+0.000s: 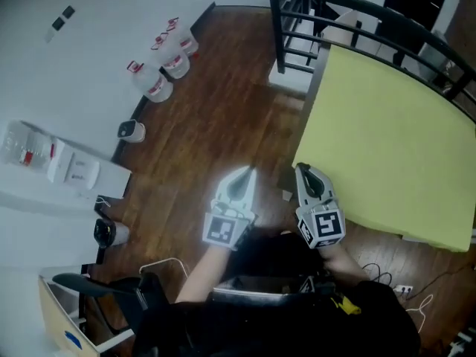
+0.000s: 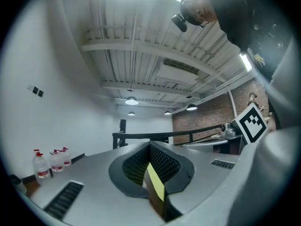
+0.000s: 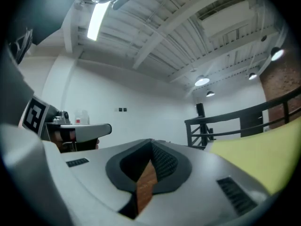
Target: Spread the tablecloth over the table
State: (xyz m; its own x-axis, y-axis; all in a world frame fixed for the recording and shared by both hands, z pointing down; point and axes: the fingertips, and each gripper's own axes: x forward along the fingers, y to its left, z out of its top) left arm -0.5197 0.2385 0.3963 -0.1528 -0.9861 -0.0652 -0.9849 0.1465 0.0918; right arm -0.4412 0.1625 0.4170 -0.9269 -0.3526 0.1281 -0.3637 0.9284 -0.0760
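Note:
A yellow tablecloth (image 1: 387,140) lies flat over the table at the right of the head view; its near edge hangs over the wood floor. My left gripper (image 1: 244,172) is shut and empty, above the floor to the left of the table's near corner. Beside it, my right gripper (image 1: 301,168) is shut too, its tip close by that corner and holding nothing. In the left gripper view the left gripper (image 2: 149,147) has its jaws together, and the right gripper's marker cube (image 2: 251,121) shows at the right. In the right gripper view the right gripper (image 3: 151,145) is closed, with the tablecloth (image 3: 263,149) off to its right.
A black metal railing (image 1: 349,13) runs behind the table. Several plastic bottles (image 1: 160,65) stand on the floor by the white wall, with a small white device (image 1: 132,131) near them. White boxes (image 1: 67,166) sit at the left. Cables (image 1: 387,277) lie on the floor near the table's front.

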